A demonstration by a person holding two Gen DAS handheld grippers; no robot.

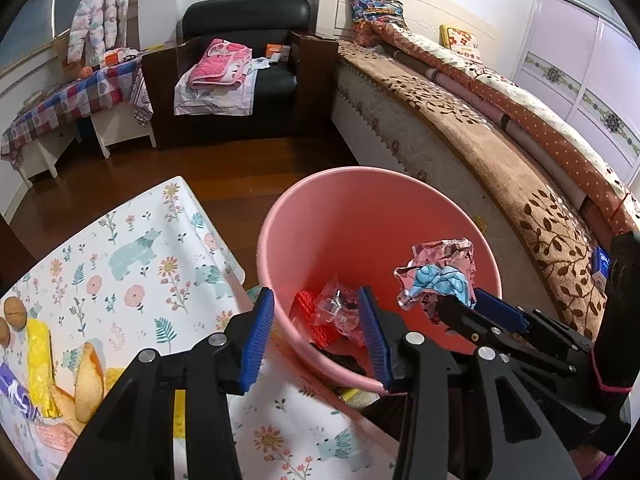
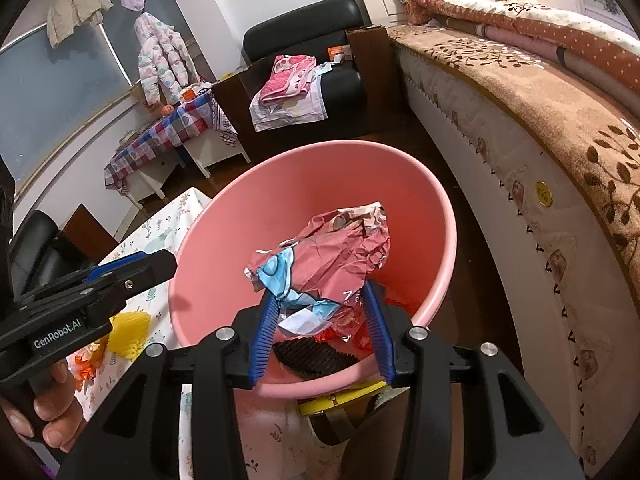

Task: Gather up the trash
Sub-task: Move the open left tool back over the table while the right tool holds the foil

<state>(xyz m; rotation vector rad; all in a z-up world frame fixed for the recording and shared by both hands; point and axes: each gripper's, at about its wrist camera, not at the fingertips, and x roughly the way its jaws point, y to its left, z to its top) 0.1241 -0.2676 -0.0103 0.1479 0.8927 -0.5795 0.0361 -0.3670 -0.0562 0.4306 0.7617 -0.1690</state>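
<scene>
From the left wrist, the left gripper hangs with its fingers spread and nothing between them, straddling the near rim of the pink bin. Red and clear wrappers already lie in the bottom. To its right, the right gripper reaches in over the bin mouth, pinching a crumpled pink-and-blue wrapper. Snack packets remain on the floral cloth to the left, nearer the left gripper. From the right wrist, the right gripper has its fingers partly closed on the lower end of the wrapper, which stands up and away from the fingertips, directly above the bin interior. Since the wrapper sits inside the rim line, letting go should drop it straight in. The left gripper shows at the left edge, beside the bin.
</scene>
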